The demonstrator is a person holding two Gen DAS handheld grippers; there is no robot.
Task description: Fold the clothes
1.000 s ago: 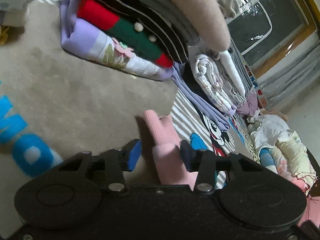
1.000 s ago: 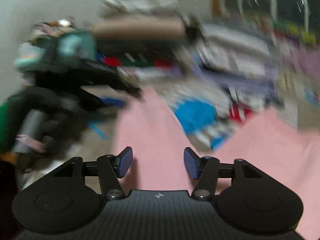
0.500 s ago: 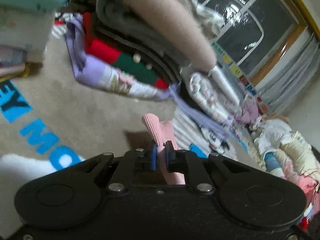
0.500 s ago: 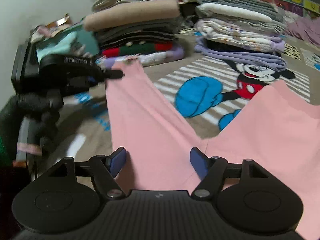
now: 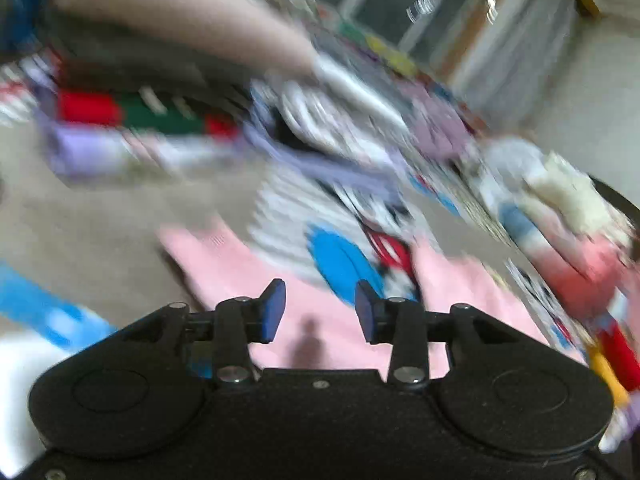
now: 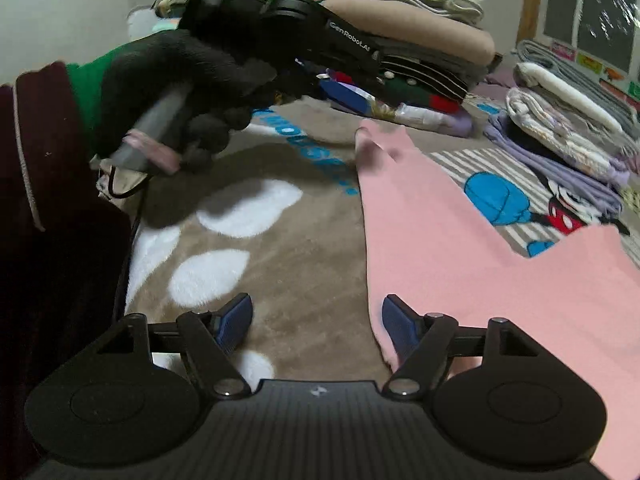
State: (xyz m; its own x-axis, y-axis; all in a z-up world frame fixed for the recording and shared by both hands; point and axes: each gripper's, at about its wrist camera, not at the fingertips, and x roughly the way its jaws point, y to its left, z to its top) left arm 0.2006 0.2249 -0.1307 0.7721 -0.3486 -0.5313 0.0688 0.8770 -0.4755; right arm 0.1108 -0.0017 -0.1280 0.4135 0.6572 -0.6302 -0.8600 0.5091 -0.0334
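On the rug: pink garment [image 6: 460, 248] lies spread flat on the cartoon-print rug [image 6: 280, 264].
Left tongs [image 5: 320, 310]: jaws opening, nothing between them, garment below.
Right tongs [image 6: 318, 322]: wide open, empty, garment's edge at 3 o'clock.
At 12 o'clock: stack of folded clothes [image 6: 416, 64].

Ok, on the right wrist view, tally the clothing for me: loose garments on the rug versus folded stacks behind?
Pink garment spread flat on the rug: 1
Folded stacks, one behind it, one at right: 2
Total: 3
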